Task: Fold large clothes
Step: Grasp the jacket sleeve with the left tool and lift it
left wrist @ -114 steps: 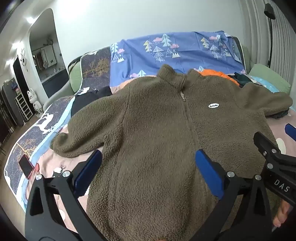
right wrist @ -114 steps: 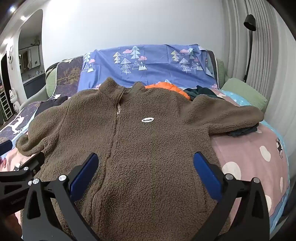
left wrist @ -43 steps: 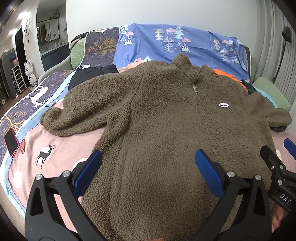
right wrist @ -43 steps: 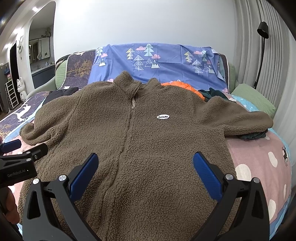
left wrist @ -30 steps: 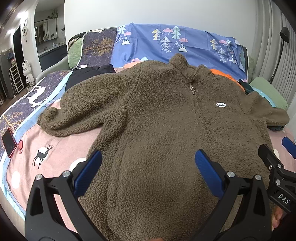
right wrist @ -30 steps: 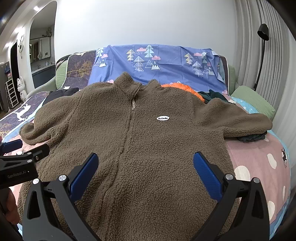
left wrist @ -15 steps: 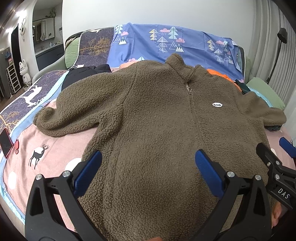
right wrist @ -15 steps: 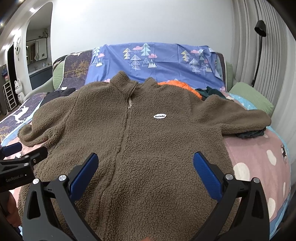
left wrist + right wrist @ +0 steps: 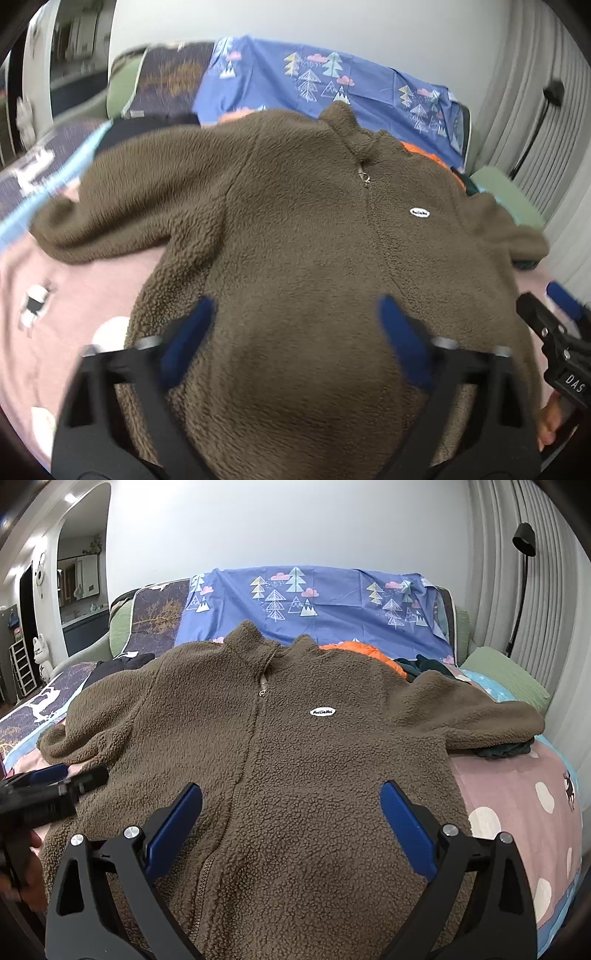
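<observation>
A brown fleece jacket [image 9: 295, 760] lies front-up and zipped across the bed's pink spotted sheet [image 9: 517, 805], collar toward the headboard end, sleeves spread toward both side edges. An orange garment [image 9: 364, 653] and a dark green garment [image 9: 502, 751] are partly hidden behind its far shoulder and sleeve, black clothing [image 9: 122, 662] beyond the other; a blue tree-print cover [image 9: 332, 602] drapes the head. The left gripper [image 9: 293, 341], blurred, has just been closing, jaws apart over the hem with fleece between them, unpinched. The right gripper [image 9: 291, 825] hangs wide open over the hem nearby.
</observation>
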